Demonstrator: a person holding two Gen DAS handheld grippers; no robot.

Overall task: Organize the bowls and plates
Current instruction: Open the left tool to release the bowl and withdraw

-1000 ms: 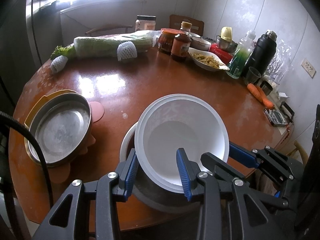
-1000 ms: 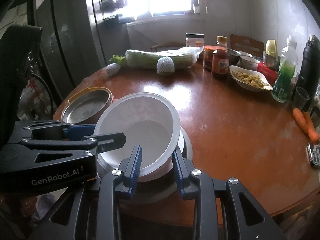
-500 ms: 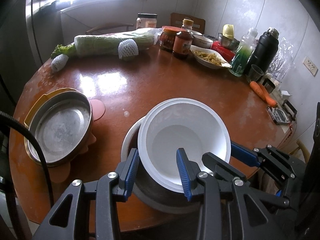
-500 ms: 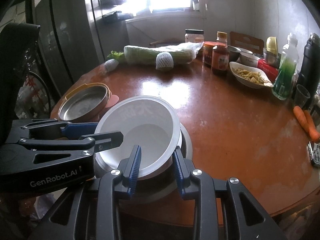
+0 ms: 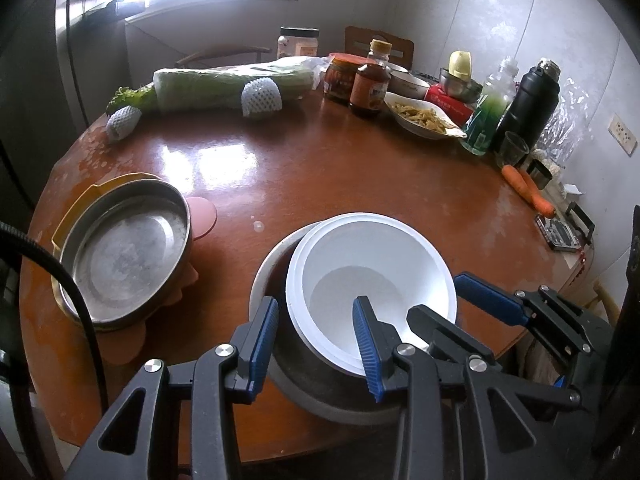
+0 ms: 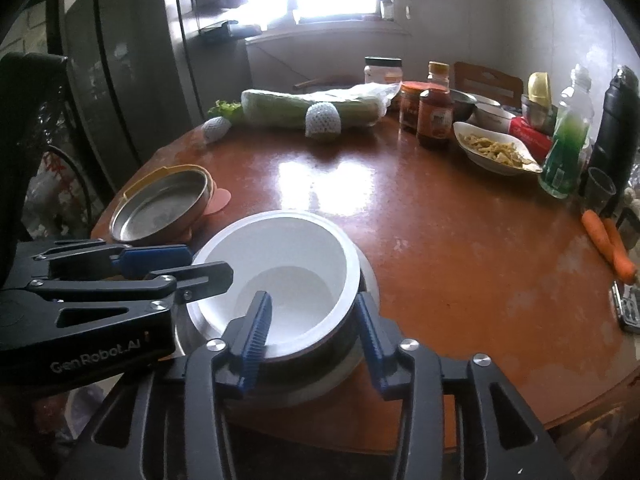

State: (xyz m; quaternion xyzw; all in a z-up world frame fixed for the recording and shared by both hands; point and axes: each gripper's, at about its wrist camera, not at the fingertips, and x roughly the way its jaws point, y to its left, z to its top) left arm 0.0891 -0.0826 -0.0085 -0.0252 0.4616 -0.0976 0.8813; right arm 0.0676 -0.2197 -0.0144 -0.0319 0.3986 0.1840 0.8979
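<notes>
A white bowl (image 5: pixel 372 280) sits nested in a larger grey bowl (image 5: pixel 272 272) at the table's near edge; it also shows in the right wrist view (image 6: pixel 280 264), inside the grey bowl (image 6: pixel 370 276). My left gripper (image 5: pixel 316 344) is open, its jaws straddling the white bowl's near-left rim. My right gripper (image 6: pixel 312 336) is open, its jaws straddling the bowl's near-right rim. A steel plate (image 5: pixel 124 252) rests on a yellow-handled dish at the left, also seen in the right wrist view (image 6: pixel 160 204).
The round brown table (image 5: pixel 320 168) holds wrapped cabbage (image 5: pixel 228 84), sauce jars (image 5: pixel 370 84), a dish of food (image 5: pixel 424 116), a green bottle (image 5: pixel 486 120), a black flask (image 5: pixel 528 100) and carrots (image 5: pixel 528 190) along the far and right sides.
The white bowl has come down level into the grey bowl. My right gripper's jaws have spread apart and let go of its rim.
</notes>
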